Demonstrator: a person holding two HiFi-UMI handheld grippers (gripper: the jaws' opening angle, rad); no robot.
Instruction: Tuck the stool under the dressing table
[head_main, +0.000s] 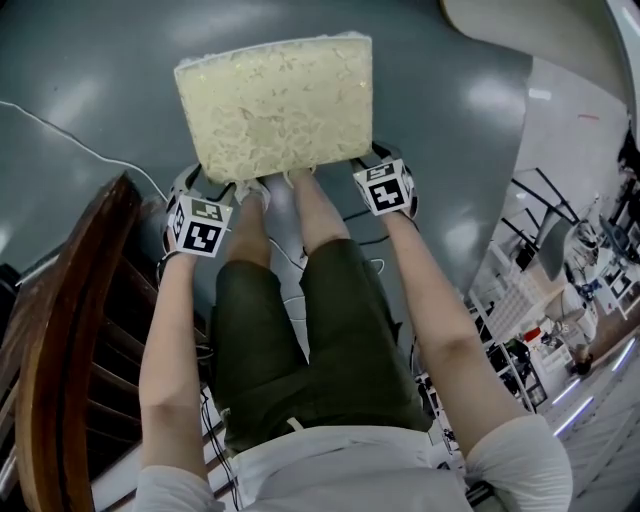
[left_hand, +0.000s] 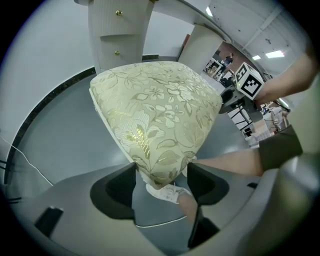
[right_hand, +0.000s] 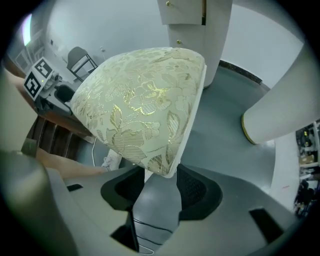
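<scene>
At the far left of the head view stands a dark brown wooden slatted chair (head_main: 60, 340), close beside the person's left arm, and a thin white cable (head_main: 80, 145) trails over the glossy grey floor (head_main: 100, 70) above it. Next comes the left gripper (left_hand: 161, 176), pointing steeply down; its jaws are closed on the near left corner of the stool (head_main: 275, 105), a low square seat upholstered in cream fabric with a gold leaf pattern. The stool sits on the floor directly in front of the person, whose legs in dark green shorts (head_main: 310, 330) reach to its near edge, with a white sneaker (left_hand: 167, 192) showing just under the clamped corner. Beyond the stool's far edge, and apart from it, rises the white dressing table (left_hand: 117, 30), a fluted pedestal with small drawers and round gold knobs; a dark skirting band (left_hand: 45, 107) curves along the wall to its left. The right gripper (right_hand: 161, 184) points straight down at the stool's near right corner, and its jaws are clamped on the white edge of that corner. To the right of the stool, near it, a thick white round pillar (right_hand: 280, 100) with a yellowish rim at its foot stands on the floor. Farther right, well apart, are metal racks and equipment (head_main: 560, 290).
</scene>
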